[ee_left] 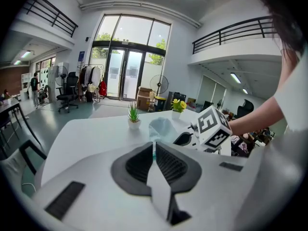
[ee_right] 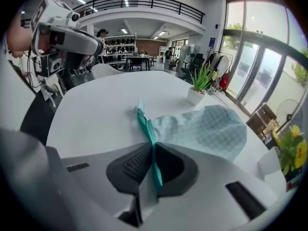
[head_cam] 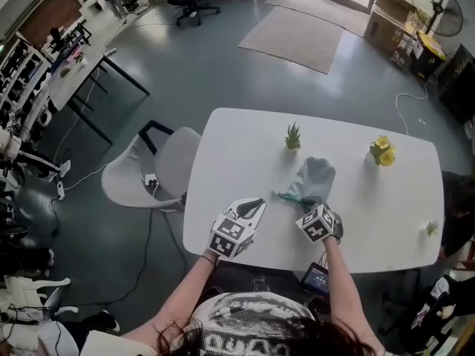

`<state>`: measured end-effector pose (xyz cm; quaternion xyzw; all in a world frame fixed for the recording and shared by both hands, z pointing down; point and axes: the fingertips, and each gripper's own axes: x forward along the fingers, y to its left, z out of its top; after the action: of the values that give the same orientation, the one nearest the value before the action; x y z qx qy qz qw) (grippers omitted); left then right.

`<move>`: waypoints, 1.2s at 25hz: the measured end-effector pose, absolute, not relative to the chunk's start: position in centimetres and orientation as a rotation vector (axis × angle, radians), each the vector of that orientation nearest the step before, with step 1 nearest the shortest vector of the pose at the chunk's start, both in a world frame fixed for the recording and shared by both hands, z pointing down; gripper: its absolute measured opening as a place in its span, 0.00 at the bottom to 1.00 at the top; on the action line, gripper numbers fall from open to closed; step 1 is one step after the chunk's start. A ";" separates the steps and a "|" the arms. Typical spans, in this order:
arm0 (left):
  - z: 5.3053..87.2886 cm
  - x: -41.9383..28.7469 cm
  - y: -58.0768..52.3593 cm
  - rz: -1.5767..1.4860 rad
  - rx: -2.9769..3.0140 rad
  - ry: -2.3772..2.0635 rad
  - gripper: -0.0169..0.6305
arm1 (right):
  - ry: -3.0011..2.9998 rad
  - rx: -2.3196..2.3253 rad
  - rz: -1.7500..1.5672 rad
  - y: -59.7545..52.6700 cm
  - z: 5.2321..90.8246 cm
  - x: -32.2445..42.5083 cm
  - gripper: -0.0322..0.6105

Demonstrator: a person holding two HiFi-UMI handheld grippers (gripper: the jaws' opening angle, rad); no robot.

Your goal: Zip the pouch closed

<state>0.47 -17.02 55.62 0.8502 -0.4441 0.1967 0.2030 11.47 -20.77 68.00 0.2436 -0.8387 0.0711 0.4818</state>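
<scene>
A pale blue-green checked pouch [head_cam: 315, 175] lies flat on the white table [head_cam: 237, 154], its teal zipper edge [ee_right: 146, 124] pointing toward me. My right gripper [ee_right: 152, 153] is shut on the near end of that zipper edge, and the teal strip runs between its pads. In the head view the right gripper [head_cam: 306, 201] sits at the pouch's near corner. My left gripper [head_cam: 257, 202] hovers just left of the zipper end, shut with nothing held. In the left gripper view its jaws [ee_left: 154, 150] point at the pouch [ee_left: 161, 127], with the right gripper's marker cube [ee_left: 212, 127] beside it.
A small green potted plant [head_cam: 293, 136] stands beyond the pouch, and a pot of yellow flowers [head_cam: 382, 151] to the right. Another small green sprig [head_cam: 432, 228] sits near the table's right edge. A white chair [head_cam: 159, 170] stands at the table's left side.
</scene>
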 end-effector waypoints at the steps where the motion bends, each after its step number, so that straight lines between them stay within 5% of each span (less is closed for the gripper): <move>1: 55.8 0.5 -16.9 0.567 2.379 -1.233 0.05 | -2.054 0.575 0.176 -20.6 68.0 11.5 0.08; 12: 58.3 0.5 -16.9 0.807 2.493 -1.041 0.05 | -2.107 0.466 0.210 -18.4 65.2 12.1 0.07; 16: 60.7 1.0 -16.6 0.978 2.543 -0.904 0.26 | -2.122 0.396 0.184 -17.0 64.1 11.7 0.07; 30: 65.5 2.6 -14.7 1.305 2.735 -0.390 0.19 | -2.077 0.272 0.105 -13.5 63.1 10.7 0.07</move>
<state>2.60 -14.73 65.48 0.8943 -0.1276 0.4267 0.0428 10.73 -13.51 63.15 0.1124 -0.8584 0.0435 0.4987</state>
